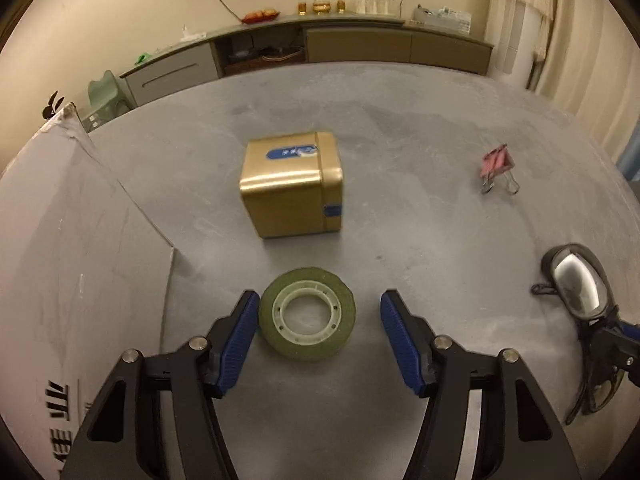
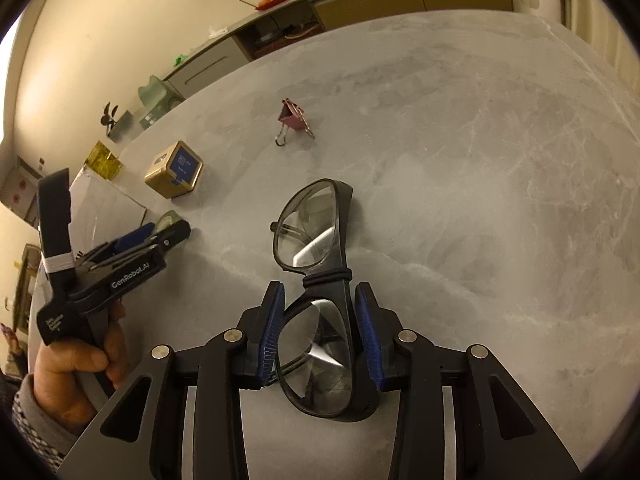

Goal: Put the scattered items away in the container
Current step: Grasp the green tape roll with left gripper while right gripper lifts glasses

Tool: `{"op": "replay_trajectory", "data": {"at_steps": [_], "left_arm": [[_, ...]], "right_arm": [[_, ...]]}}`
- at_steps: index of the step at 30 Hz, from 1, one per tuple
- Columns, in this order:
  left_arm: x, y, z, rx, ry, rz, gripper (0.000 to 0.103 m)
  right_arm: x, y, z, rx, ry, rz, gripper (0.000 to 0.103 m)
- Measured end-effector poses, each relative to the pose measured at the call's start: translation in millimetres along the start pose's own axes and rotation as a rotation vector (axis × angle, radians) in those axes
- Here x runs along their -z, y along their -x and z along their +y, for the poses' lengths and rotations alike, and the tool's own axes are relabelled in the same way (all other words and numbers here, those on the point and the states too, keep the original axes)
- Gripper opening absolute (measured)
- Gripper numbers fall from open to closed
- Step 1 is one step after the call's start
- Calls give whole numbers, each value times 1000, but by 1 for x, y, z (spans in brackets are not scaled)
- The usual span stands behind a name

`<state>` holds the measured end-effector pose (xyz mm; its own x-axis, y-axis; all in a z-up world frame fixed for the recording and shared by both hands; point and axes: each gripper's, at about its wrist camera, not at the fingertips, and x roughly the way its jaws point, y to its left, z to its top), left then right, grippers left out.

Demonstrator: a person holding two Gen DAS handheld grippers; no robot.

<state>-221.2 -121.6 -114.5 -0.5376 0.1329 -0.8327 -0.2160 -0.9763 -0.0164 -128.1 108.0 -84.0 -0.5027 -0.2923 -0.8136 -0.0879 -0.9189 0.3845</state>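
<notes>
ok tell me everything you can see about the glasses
The glasses have a glossy black, plastic-looking frame with clear lenses and folded arms; a thin black cord is wound round the bridge. They sit on the grey table. The right gripper straddles the nearer lens, its blue ribbed pads on either side of the rim, apparently touching. The far lens points toward the pink binder clip.

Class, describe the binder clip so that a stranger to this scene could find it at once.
Start at the grey table. Beyond the gold tin, off to its right, the binder clip stands alone, far from both tongs. It is the only pink thing there, small, with two wire handles resting on the tabletop.
</notes>
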Motion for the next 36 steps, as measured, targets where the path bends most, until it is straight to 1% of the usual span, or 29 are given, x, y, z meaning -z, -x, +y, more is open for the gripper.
{"op": "replay_trajectory", "data": {"at_steps": [1,2,4,5,6,8,10,11,13,15,17,18,20,21,22,23,25,27,29,31,33,34,36], "left_arm": [[1,3,1,27,6,8,53],[3,7,0,40,1,10,52],[5,17,-1,46,-16,-8,53],[5,22,-1,35,-22,-28,53],[3,26,1,20,-25,-49,55],[-3,27,4,-16,-28,-72,67],[-6,18,3,-36,-19,-66,68],[-8,11,3,-29,-17,-53,68],[-6,5,1,-2,-13,-59,69],[-3,1,-3,34,-16,-26,50],[5,4,-14,54,-64,-27,40],[9,6,-20,59,-97,-25,40],[17,14,-30,38,-157,-41,40],[19,18,-34,18,-179,-61,40],[19,20,-36,-1,-193,-78,44],[18,20,-37,-17,-201,-93,54],[13,18,-38,-26,-198,-111,67],[6,12,-37,-12,-183,-107,67],[0,10,-36,19,-163,-94,67],[-2,8,-37,51,-155,-82,67],[-2,7,-40,67,-160,-73,67],[-1,7,-43,70,-166,-72,67],[-1,7,-46,46,-175,-78,67]], "right_arm": [[0,2,-2,2,-5,7,38],[0,3,-3,2,-7,9,38],[0,8,-4,-4,-9,-6,39],[-1,11,-3,-10,-9,-19,40],[-1,13,-1,-11,-7,-36,40],[-2,11,3,3,9,-56,41],[-1,5,6,20,26,-51,41],[1,1,6,32,32,-38,41],[2,-4,4,41,30,-17,41],[2,-2,0,40,23,0,39],[2,3,-1,38,24,1,35],[2,5,-1,35,25,-2,35],[2,7,0,27,26,-11,36],[2,7,1,26,25,-17,36],[2,8,1,27,24,-22,36],[2,7,1,29,25,-23,36],[3,6,1,35,26,-23,36],[2,6,1,36,22,-25,36],[2,6,0,36,17,-26,36],[1,6,0,39,16,-25,36],[1,6,-1,39,12,-18,36],[1,6,-2,37,10,-15,36],[0,7,-2,32,10,-15,36]]}}
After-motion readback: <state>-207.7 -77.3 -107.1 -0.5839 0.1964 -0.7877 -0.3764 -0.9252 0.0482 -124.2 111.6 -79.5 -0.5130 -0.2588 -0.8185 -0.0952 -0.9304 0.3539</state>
